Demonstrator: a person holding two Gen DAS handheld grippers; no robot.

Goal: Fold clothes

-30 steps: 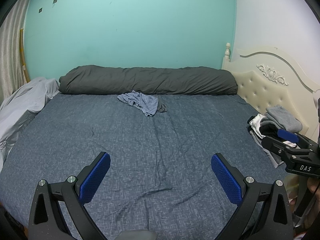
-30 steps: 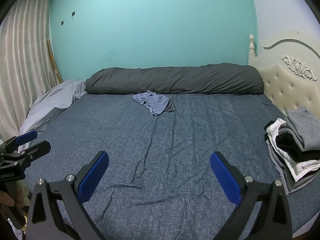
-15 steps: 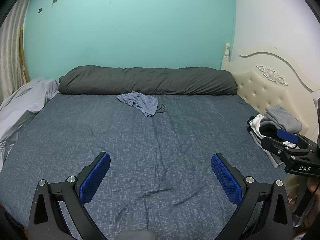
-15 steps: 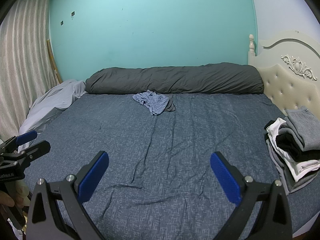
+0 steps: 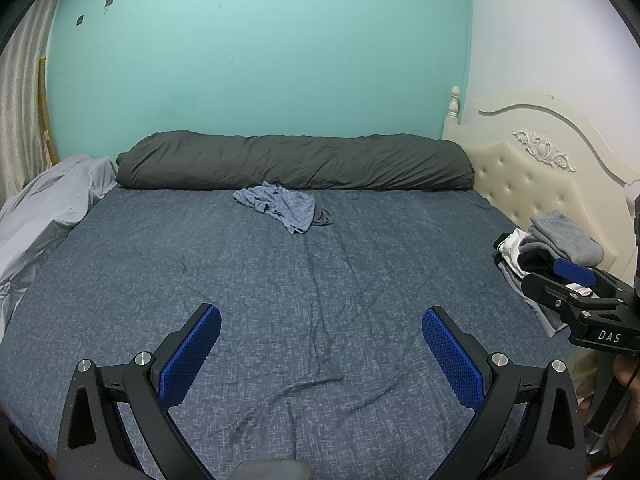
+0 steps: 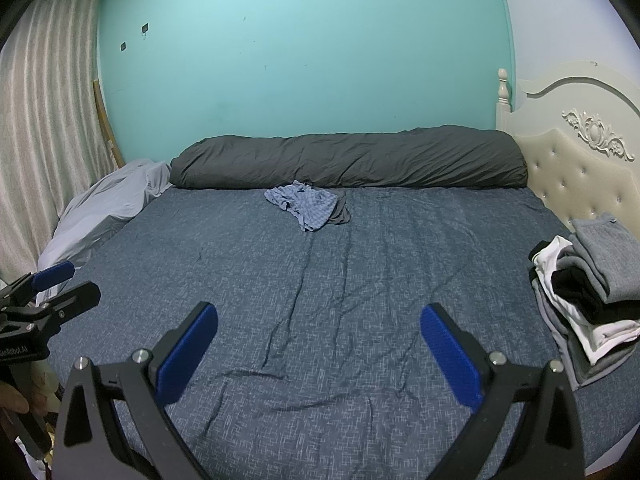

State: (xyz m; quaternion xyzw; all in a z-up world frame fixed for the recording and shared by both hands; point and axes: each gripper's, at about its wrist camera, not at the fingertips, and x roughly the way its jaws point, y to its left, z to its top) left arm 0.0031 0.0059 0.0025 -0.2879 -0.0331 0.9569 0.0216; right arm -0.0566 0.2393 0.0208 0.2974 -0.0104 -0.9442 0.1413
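A crumpled light-blue checked garment (image 5: 280, 207) (image 6: 306, 205) lies far off on the blue bed sheet (image 5: 304, 288) (image 6: 360, 280), just before the dark grey rolled duvet; a darker grey piece pokes out on its right. My left gripper (image 5: 320, 352) hovers open over the near part of the bed, nothing between its blue pads. My right gripper (image 6: 318, 350) is open too, empty, at the same near edge. Each gripper shows at the side of the other's view. A stack of folded clothes (image 6: 592, 292) (image 5: 548, 248) sits at the right edge by the headboard.
The dark grey rolled duvet (image 5: 296, 160) (image 6: 348, 158) runs along the far side under the teal wall. A pale grey quilt (image 6: 104, 208) is heaped at the left by the curtain. A cream tufted headboard (image 6: 580, 168) bounds the right side.
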